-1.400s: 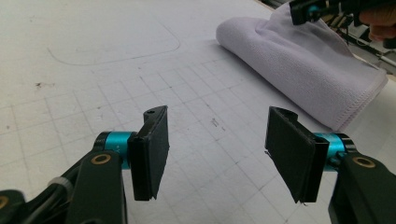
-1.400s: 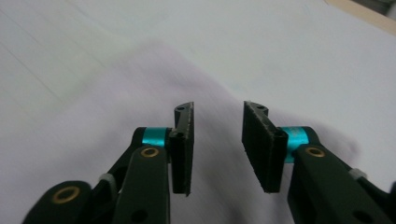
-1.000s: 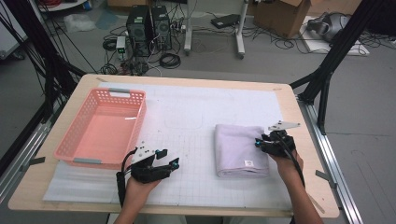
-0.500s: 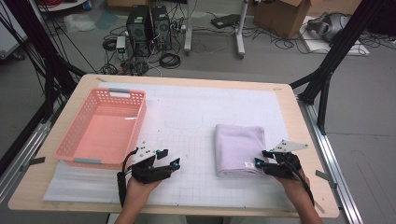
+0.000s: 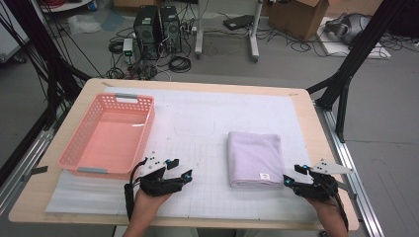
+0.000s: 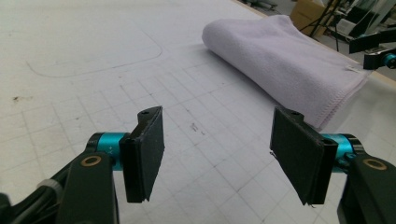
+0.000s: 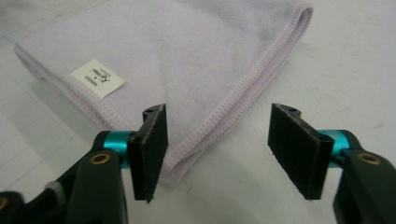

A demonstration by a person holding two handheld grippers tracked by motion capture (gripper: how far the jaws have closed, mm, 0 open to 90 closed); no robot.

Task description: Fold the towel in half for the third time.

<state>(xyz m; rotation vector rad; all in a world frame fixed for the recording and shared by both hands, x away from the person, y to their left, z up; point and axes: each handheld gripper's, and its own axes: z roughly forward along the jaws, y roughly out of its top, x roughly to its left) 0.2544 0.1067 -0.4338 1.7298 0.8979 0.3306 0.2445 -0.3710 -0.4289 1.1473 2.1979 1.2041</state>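
Right hand-held gripper (image 5: 293, 175) sits at the desk's (image 5: 207, 86) near edge, jaws just swung wide, nothing pinched, the near right corner of the folded towel (image 5: 255, 158) just ahead of them. One lilac towel, flat, long axis running away from the person, white label (image 7: 97, 78) at the near end; its layers probably open rightward, hard to tell. Left hand-held gripper (image 5: 180, 169) open, empty. Further left, one pink basket (image 5: 79, 153).
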